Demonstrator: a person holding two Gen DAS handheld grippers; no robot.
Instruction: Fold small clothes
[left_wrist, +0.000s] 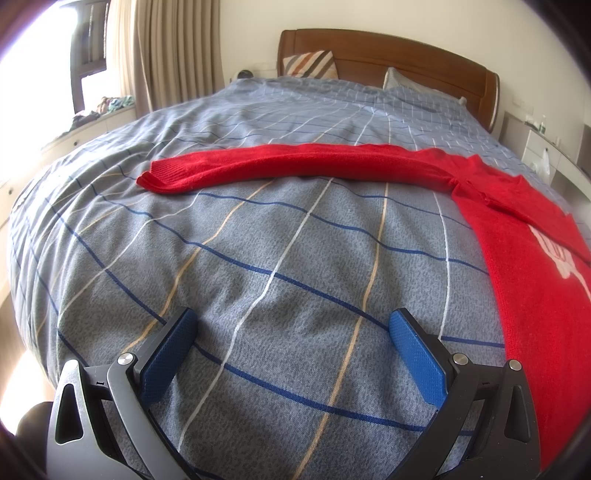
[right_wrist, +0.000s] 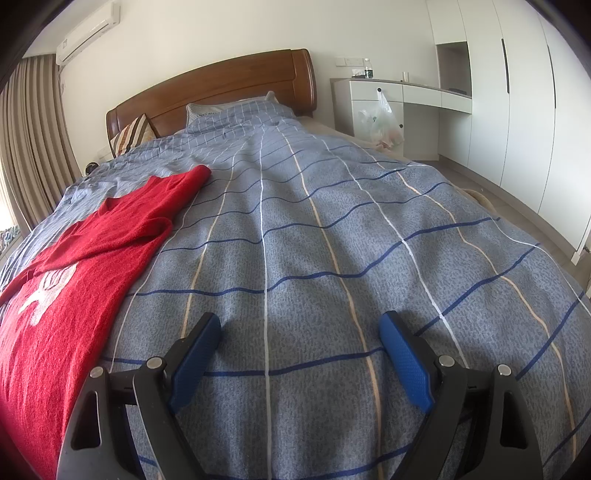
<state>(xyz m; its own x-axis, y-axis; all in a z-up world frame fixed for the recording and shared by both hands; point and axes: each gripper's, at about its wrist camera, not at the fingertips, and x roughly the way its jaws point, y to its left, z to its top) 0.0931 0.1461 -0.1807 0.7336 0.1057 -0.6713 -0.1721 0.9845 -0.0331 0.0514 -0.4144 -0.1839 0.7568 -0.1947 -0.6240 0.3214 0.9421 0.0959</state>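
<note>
A small red knit sweater (left_wrist: 532, 258) with a white print lies flat on the blue-grey checked bed cover (left_wrist: 277, 240). In the left wrist view one sleeve (left_wrist: 280, 166) stretches out to the left across the bed. My left gripper (left_wrist: 293, 323) hovers open over bare cover, left of the sweater's body, nothing between its blue pads. In the right wrist view the sweater (right_wrist: 70, 280) fills the lower left, its other sleeve (right_wrist: 181, 188) running up toward the pillows. My right gripper (right_wrist: 299, 325) stands open over bare cover (right_wrist: 332, 240), right of the sweater.
A wooden headboard (right_wrist: 221, 85) and pillows (right_wrist: 232, 107) close off the far end of the bed. White drawers with a hanging plastic bag (right_wrist: 380, 122) and tall wardrobes (right_wrist: 517, 92) stand to the right. Curtains (left_wrist: 177, 51) and a window ledge with clothes (left_wrist: 107, 107) are on the left.
</note>
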